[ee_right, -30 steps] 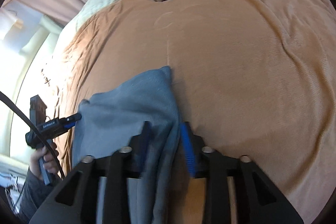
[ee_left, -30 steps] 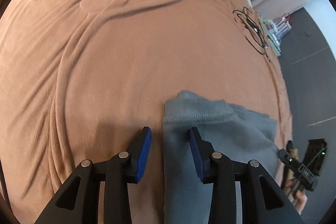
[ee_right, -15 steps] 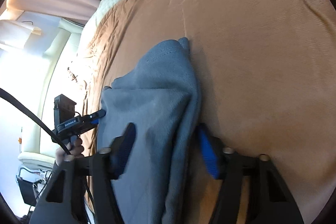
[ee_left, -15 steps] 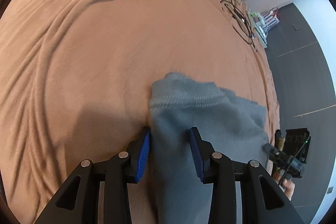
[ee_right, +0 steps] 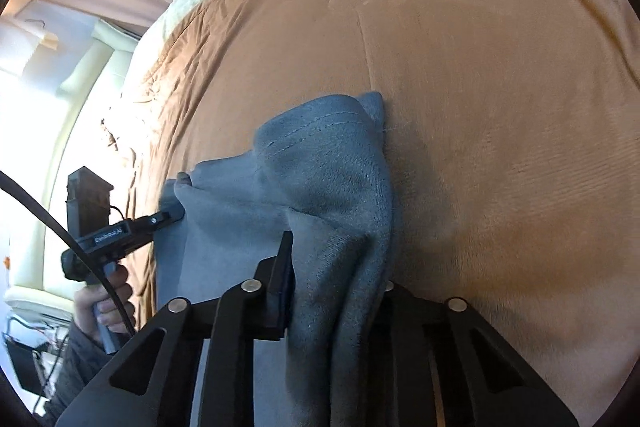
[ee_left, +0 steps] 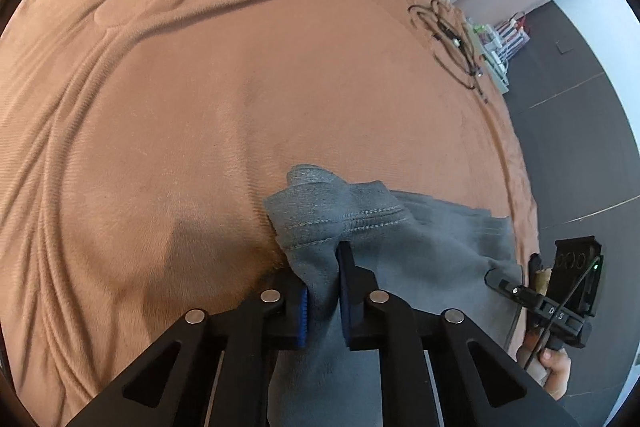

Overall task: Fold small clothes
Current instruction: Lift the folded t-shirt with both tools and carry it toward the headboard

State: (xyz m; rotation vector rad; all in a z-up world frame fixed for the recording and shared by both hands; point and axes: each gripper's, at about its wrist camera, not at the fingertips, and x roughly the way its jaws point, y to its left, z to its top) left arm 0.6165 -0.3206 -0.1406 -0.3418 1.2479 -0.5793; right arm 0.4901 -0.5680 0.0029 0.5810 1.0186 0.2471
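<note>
Pinching grey garment (ee_left: 420, 259) (both grippers).

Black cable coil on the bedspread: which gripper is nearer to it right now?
Right, as a judgement. The black cable coil lies far ahead, on the right gripper side; the left gripper is farther. Both are clamped on the grey garment.

Both wrist views look closely along their fingers, sharing the grey garment (ee_left: 420, 259) from opposite sides.
</note>
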